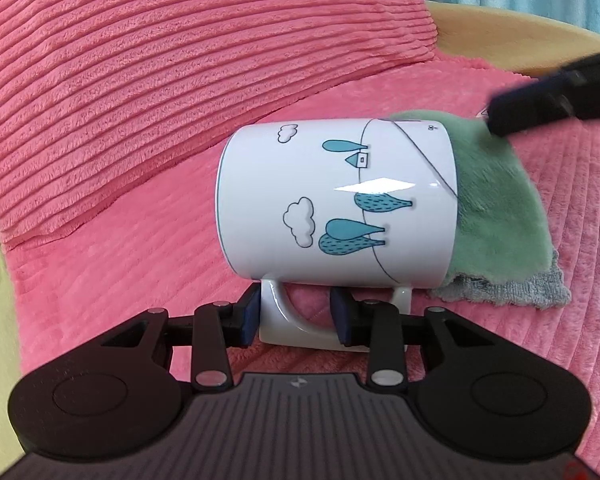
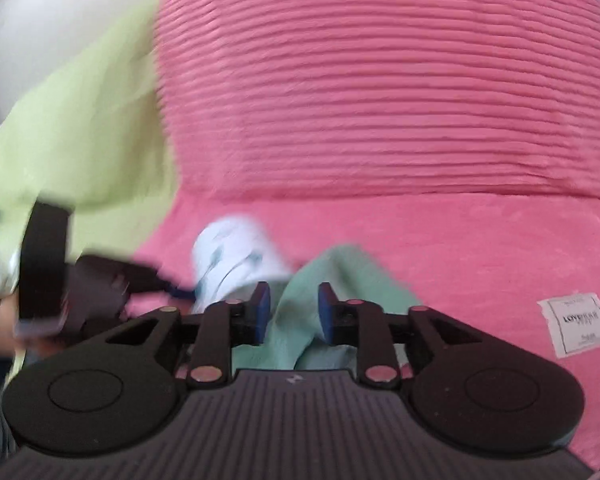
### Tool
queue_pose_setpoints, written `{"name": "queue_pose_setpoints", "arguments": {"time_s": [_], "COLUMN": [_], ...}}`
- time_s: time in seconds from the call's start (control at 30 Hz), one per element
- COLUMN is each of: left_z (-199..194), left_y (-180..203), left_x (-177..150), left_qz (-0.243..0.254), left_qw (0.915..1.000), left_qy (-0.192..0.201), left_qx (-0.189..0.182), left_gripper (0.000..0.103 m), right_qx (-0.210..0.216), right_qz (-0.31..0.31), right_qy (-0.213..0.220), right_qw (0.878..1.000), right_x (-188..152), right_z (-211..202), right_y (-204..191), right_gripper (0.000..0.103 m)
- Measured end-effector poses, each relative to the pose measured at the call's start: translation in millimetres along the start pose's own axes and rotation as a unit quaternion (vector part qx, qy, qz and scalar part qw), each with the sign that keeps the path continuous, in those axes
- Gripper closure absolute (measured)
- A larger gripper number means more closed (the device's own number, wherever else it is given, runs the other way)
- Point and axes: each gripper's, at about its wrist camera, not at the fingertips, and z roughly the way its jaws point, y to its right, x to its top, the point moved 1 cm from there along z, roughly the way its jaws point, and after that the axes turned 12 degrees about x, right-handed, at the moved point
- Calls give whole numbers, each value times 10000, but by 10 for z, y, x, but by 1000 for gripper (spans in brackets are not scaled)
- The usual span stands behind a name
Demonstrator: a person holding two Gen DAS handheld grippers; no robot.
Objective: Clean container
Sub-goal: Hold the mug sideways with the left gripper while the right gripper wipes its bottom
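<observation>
The left tongs pinch the handle of a white mug lying sideways at centre frame over a pink blanket. The right tongs grip a green cloth against the mug's base, at right.

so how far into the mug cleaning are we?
Done: left gripper has the mug by its handle, held sideways. In hand: right gripper presses the green cloth against one end of the mug. Left: the printed side shows no cloth contact; inside hidden.

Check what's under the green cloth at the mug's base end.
The green cloth drapes over the mug base, hiding it. Beneath its lower edge a grey cloth layer lies on the pink blanket.
</observation>
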Motion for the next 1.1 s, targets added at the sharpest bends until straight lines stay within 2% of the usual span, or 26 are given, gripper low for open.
{"name": "queue_pose_setpoints", "arguments": {"time_s": [0.07, 0.17, 0.2, 0.23, 0.3, 0.4, 0.5, 0.6, 0.7, 0.8, 0.97, 1.1], "left_z": [6, 7, 10, 10, 13, 19, 16, 13, 34, 48, 46, 43], "left_y": [3, -12, -12, -6, 4, 2, 23, 44, 8, -21, -19, -15], "left_x": [-5, -38, -42, -47, -55, -65, -79, -94, -85, -63, -58, -54], "left_qz": [-3, -36, -51, -44, -57, -134, -141, -149, -183, -170, -144, -135], "left_qw": [10000, 10000, 10000, 10000, 10000, 9999, 9999, 9999, 9998, 9998, 9999, 9999], "left_qy": [0, -7, -14, -10, -20, -57, -51, -45, -47, -46, -39, -35], "left_qx": [3, -19, -29, -30, -32, -68, -55, -42, -45, -33, -44, -46], "left_gripper": [62, 62, 62, 62, 62, 62, 62, 62, 62, 62, 62, 62], "right_qx": [-131, -45, -42, -26, 36, 177, 310, 602, 899, 1447, 1705, 1681], "right_qz": [162, 498, 602, 705, 732, 74, -576, -864, -898, -746, -698, -649], "right_qy": [-9, -270, -389, -514, -644, -904, -955, -980, -914, -611, -193, 334], "right_qw": [9998, 9984, 9974, 9962, 9952, 9957, 9933, 9896, 9877, 9848, 9827, 9831], "right_x": [-6, -85, -144, -201, -246, -253, -299, -281, -265, -267, -212, -137], "right_z": [126, 368, 421, 475, 457, 396, 343, 469, 465, 350, 251, 146], "right_y": [83, 221, 260, 299, 298, 135, -45, -153, -204, -182, -124, -67], "right_gripper": [78, 80, 90, 95, 98, 98, 98, 98, 98, 99, 99, 99]}}
